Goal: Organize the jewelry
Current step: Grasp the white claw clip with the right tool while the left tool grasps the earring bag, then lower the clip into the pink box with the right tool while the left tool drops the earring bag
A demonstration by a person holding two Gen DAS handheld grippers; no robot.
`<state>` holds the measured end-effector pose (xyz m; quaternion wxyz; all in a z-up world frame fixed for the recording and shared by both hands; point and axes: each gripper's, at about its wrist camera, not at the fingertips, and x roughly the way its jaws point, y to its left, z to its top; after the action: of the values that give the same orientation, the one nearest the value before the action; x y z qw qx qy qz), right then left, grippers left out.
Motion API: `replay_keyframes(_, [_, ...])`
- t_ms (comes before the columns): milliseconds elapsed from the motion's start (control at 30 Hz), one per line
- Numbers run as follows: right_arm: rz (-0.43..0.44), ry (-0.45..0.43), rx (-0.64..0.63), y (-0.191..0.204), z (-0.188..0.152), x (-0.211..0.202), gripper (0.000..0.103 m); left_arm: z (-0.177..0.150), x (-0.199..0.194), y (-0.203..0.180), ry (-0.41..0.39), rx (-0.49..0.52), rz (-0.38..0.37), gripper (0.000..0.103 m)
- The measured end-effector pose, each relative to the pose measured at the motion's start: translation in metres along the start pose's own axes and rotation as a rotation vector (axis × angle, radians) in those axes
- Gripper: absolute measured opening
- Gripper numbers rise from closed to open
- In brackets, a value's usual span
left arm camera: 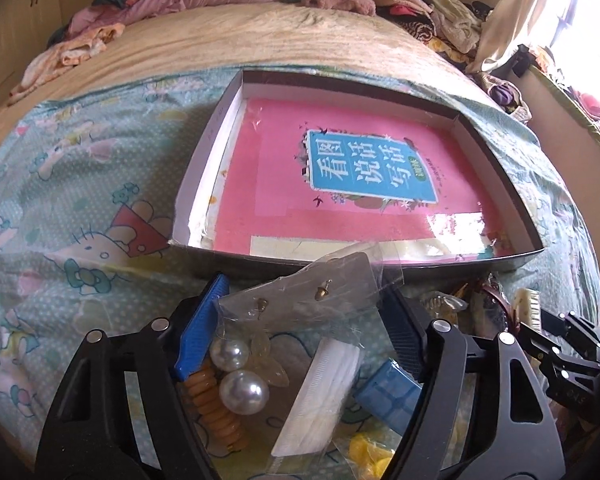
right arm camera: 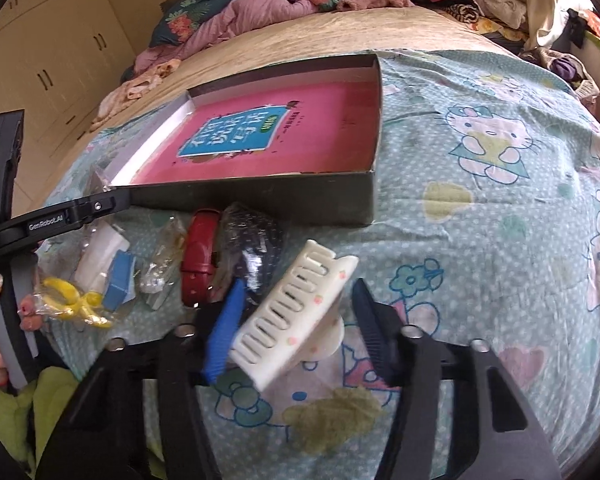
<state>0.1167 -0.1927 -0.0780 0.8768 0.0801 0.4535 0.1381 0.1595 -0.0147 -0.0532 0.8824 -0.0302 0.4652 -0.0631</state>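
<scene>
Left wrist view: the left tongs [left arm camera: 300, 320] stand spread wide over a clear bag [left arm camera: 296, 320] of earrings, its two pearls [left arm camera: 236, 372] lying between the fingers [left arm camera: 200, 328], near the blue one. I cannot tell whether either pad touches the bag; nothing is pinched. An amber bracelet [left arm camera: 216, 408] sits under the blue finger, and a white clip [left arm camera: 320, 392], a blue box [left arm camera: 388, 396] and a yellow piece [left arm camera: 370, 456] lie toward the dark finger. Just ahead of the fingertips is the tray [left arm camera: 204, 168] on the bed [left arm camera: 80, 152], with a pink book [left arm camera: 340, 176] inside.

Right wrist view: the right tongs [right arm camera: 296, 312] are also released, jaws apart around a white claw clip [right arm camera: 296, 312] that leans against the blue finger [right arm camera: 224, 328], clear of the dark one. Beyond the blue finger lie a red band [right arm camera: 198, 260] and a dark bag [right arm camera: 256, 248], and further left the yellow piece [right arm camera: 68, 296] and blue box [right arm camera: 120, 276]. The tray [right arm camera: 260, 200] lies ahead. The left tongs' arm [right arm camera: 60, 216] crosses at far left.
</scene>
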Motion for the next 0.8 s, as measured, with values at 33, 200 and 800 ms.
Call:
replay_keyframes(33, [0.009, -0.002, -0.004, 0.0, -0.001, -0.001, 0.037, 0.001, -0.003, 0.0, -0.009, 0.0, -0.003, 0.067])
replay_keyframes(200, [0.018, -0.033, 0.0, -0.003, -0.001, -0.017, 0.027, 0.006, -0.022, 0.003, -0.054, -0.006, -0.016, 0.067])
replay_keyframes(800, [0.027, -0.223, -0.068, 0.009, 0.059, -0.067, 0.027, 0.046, -0.042, 0.014, -0.143, -0.025, -0.015, 0.067])
